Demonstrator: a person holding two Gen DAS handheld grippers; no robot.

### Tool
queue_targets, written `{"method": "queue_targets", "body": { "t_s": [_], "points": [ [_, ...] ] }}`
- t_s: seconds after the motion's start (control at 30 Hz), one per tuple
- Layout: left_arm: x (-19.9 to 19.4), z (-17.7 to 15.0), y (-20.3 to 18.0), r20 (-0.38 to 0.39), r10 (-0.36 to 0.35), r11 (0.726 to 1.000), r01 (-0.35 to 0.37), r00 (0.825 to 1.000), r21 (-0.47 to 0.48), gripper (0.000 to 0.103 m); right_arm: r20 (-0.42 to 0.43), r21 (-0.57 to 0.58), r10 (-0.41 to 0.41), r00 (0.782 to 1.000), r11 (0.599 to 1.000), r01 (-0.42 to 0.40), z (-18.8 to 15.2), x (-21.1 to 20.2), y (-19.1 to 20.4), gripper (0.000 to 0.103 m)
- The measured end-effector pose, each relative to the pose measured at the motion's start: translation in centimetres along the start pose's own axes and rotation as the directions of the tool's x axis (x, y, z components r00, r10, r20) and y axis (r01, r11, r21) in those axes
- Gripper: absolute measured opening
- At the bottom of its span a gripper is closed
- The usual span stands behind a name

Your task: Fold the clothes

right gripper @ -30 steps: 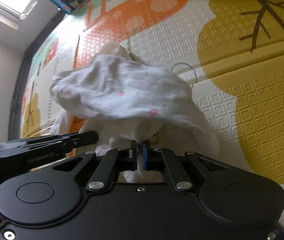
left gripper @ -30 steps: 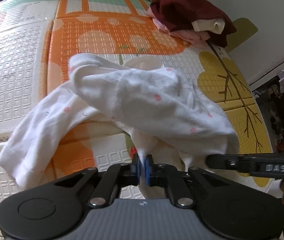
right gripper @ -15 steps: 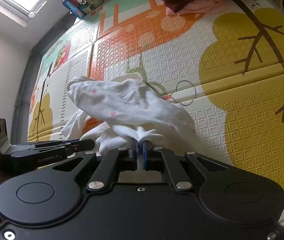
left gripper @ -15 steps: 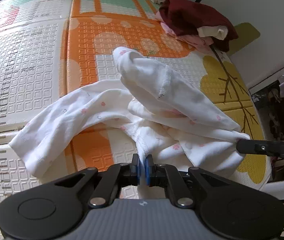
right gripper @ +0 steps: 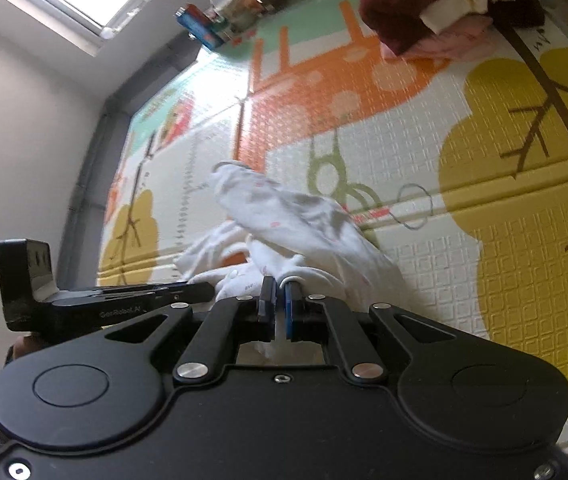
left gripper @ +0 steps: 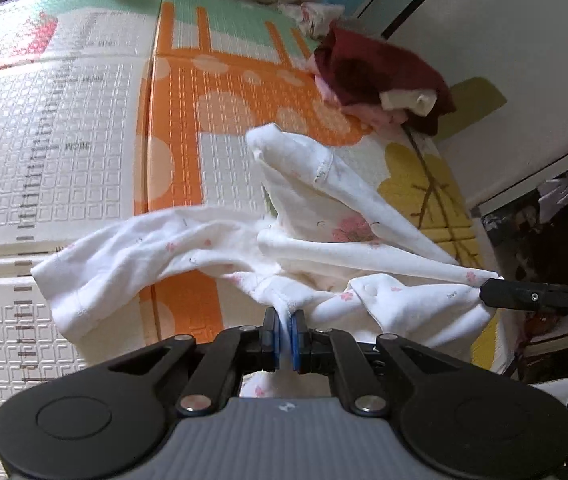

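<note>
Both tools (left gripper: 282,334) (right gripper: 279,307) pinch the white garment (left gripper: 324,216).

A foam play mat (left gripper: 83,152) covers the floor, embossed in small squares and printed with an orange giraffe shape (left gripper: 219,120), a mint-green band at the far end, yellow trees with brown branches (right gripper: 524,184) on the right, and a ruler-like scale on the left. Along the far edge stands a row of boxes and small toys (right gripper: 219,20), too blurred to name. A bright window (right gripper: 63,0) sits in the pale wall (right gripper: 15,132) on the left.
</note>
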State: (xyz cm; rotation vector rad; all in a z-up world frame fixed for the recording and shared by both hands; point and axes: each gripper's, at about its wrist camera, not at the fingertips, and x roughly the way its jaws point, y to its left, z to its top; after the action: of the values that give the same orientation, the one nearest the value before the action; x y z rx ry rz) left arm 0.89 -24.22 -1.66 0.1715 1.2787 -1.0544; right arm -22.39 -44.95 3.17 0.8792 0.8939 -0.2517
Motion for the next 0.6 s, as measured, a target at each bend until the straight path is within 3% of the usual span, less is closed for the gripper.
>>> {"method": "queue_targets", "body": {
  "t_s": [0.13, 0.23, 0.4, 0.5, 0.6],
  "points": [
    [-1.6, -0.2, -0.7, 0.034, -0.011, 1.0, 0.01, 0.999, 0.021, 0.007, 0.027, -0.028, 0.04, 0.999, 0.999, -0.039, 0.0, -1.5, 1.3, 0.004],
    [-1.8, -0.5, -1.2, 0.028, 0.023, 0.997, -0.025, 0.999, 0.073, 0.007, 0.02, -0.055, 0.043, 0.999, 0.998, -0.042, -0.3, -1.8, 2.0, 0.004],
    [0.5, -2.2, -1.2, -0.063, 0.146, 0.978, -0.135, 0.987, 0.156, 0.01, -0.108, -0.044, -0.002, 0.994, 0.999, -0.003, -2.0, 1.2, 1.5, 0.004],
    [2.4, -3.5, -0.7, -0.115, 0.238, 0.958, -0.214, 0.964, 0.189, 0.011, -0.196, -0.026, -0.029, 0.98, 0.999, 0.024, -3.7, 3.9, 0.7, 0.004],
    [4.0, -4.6, 0.1, -0.153, 0.287, 0.947, -0.255, 0.946, 0.197, 0.014, -0.276, -0.018, -0.052, 0.96, 0.999, 0.049, -5.6, 6.6, -0.1, 0.004]
  ]
}}
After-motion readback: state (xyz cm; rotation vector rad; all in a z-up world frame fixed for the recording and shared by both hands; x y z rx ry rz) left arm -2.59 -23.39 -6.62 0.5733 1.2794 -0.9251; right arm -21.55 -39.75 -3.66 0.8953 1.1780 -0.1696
